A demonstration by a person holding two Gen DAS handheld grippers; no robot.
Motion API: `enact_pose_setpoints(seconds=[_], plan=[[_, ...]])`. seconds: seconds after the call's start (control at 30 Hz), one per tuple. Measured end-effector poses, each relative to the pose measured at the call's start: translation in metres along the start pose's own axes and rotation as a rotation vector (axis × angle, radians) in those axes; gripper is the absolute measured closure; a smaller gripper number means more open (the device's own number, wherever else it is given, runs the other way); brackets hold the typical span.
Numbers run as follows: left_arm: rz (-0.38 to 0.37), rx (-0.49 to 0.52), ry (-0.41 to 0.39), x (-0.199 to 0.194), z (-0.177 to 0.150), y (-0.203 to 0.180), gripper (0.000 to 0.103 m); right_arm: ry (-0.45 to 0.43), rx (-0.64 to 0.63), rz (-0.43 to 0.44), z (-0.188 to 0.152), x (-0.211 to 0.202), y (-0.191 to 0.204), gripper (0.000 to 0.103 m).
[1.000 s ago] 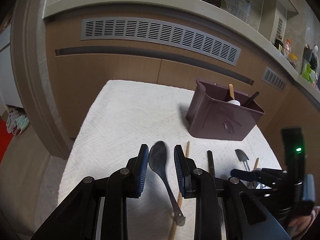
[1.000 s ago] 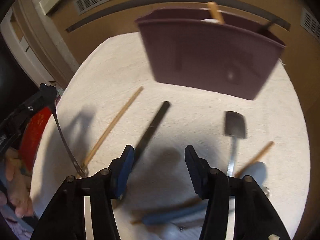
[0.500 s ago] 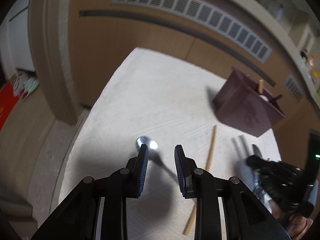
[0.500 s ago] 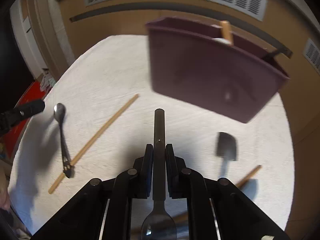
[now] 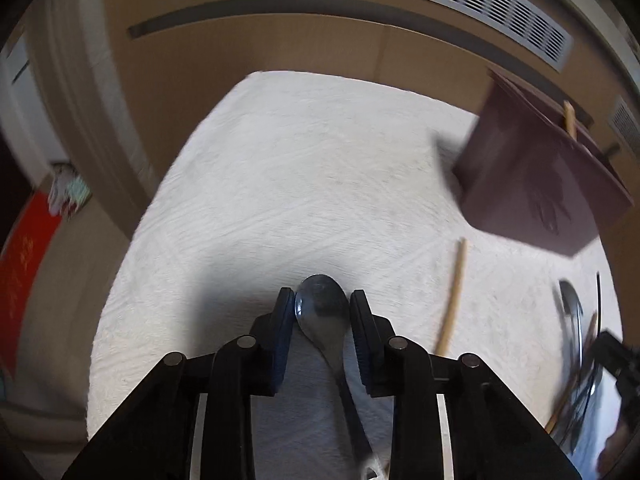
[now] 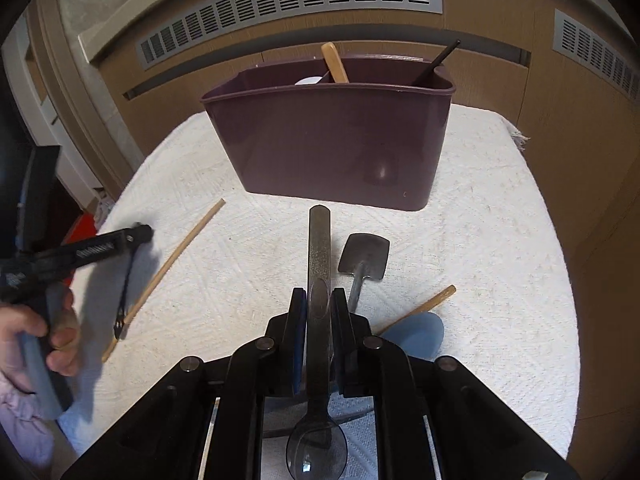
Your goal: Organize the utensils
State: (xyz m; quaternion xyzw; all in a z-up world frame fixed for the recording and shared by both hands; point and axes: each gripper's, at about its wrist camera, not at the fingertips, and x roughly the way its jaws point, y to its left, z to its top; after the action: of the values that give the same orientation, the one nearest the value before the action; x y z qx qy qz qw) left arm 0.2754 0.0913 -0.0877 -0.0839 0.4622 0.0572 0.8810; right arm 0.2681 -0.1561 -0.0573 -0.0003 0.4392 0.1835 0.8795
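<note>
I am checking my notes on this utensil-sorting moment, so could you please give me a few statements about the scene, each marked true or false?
1. The right gripper is clamped on the handle of a dark spoon. True.
2. The maroon holder is empty. False: a wooden handle and a black stick stand in it.
3. The bowl of a metal spoon sits between the left gripper's fingers. True.
4. The small black spatula stands in the holder. False: it lies on the white cloth.
5. A wooden chopstick lies on the cloth. True.
</note>
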Motion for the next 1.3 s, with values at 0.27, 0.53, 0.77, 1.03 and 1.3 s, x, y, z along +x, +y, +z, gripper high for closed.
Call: enact_pose_setpoints(seconds=[0.27, 0.53, 0.77, 1.03, 1.3], plan=[[-0.182, 0.041, -0.107, -0.046, -0.019, -0.023, 0.074, -0.048, 0.045, 0.076, 0.000, -0.013, -0.008, 0.093], [-0.265, 0.081, -0.188, -0.090, -0.016, -0.038, 0.074, -0.119, 0.008, 0.052, 0.001, -0.034, 0.000, 0.093], [-0.294, 0.111, -0.227, -0.108, -0.012, -0.047, 0.074, -0.185, -0.007, 0.040, 0.005, -0.057, 0.000, 0.093], [-0.315, 0.139, -0.263, -0.125, -0.009, -0.053, 0.074, -0.240, -0.026, 0.020, 0.011, -0.076, 0.002, 0.094], [-0.321, 0.145, -0.289, -0.135, -0.005, -0.055, 0.074, -0.256, -0.042, 0.012, 0.012, -0.080, 0.005, 0.094]])
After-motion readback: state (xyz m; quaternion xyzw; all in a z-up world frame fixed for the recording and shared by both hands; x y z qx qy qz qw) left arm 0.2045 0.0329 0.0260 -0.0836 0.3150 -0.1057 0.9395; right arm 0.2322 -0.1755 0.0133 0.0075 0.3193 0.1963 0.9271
